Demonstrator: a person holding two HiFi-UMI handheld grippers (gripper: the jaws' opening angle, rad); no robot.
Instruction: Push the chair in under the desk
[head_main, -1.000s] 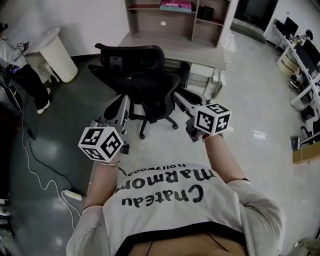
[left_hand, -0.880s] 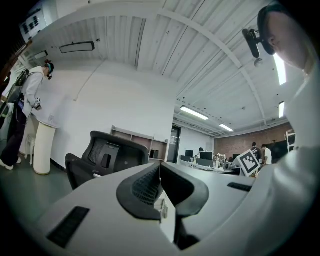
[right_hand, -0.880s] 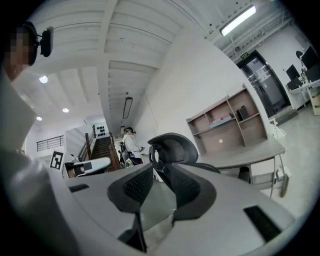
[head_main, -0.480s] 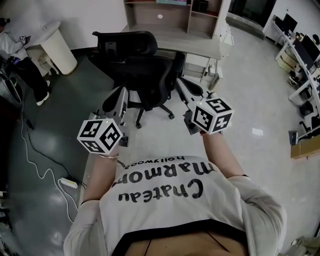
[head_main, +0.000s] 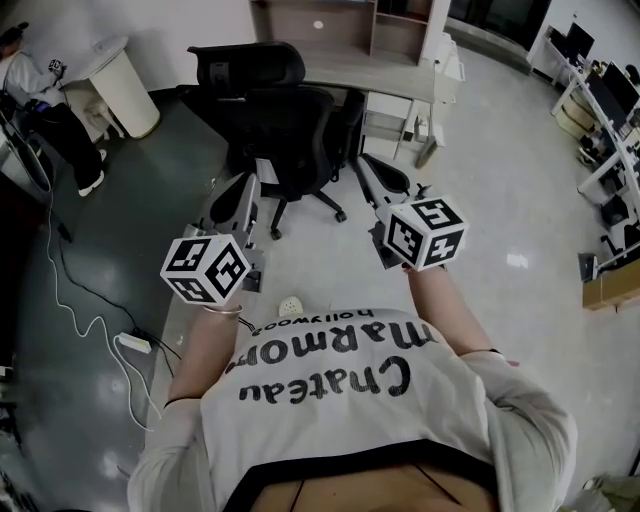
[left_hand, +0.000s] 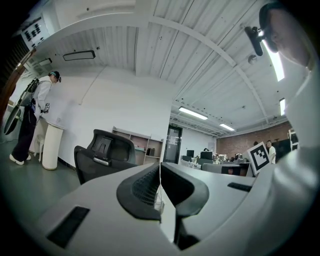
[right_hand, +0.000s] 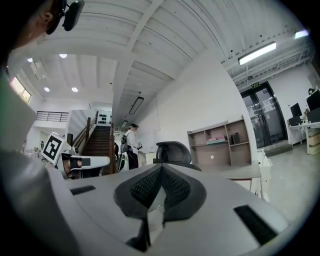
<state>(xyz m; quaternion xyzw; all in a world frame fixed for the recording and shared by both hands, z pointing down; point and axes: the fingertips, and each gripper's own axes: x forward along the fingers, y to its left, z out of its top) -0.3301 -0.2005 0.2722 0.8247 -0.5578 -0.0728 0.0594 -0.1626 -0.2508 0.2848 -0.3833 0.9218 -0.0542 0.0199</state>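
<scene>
One desk (head_main: 392, 78) with a shelf unit on it stands at the far side of the floor, and the black chair (head_main: 285, 125) stands in front of it, at the end to our left. Its seat lies near the desk's front edge, and the wheeled base sits out on the open floor. The backrest and headrest are clear of the desktop and turned aslant to it. We judge that the chair is not tucked in as the task wants. Squaring it up and rolling it under the desktop is what is left, so far as these views settle it.

Our left tongs (head_main: 245, 188) hover over the floor on our side of the chair, near its base but touching nothing. In the left gripper view the left tongs (left_hand: 160, 172) have their jaws pressed together with nothing between them. Our right tongs (head_main: 366, 168) hang just short of the chair's right side, also apart from it. Seen in their own view, the right tongs (right_hand: 161, 172) are likewise closed and empty.
</scene>
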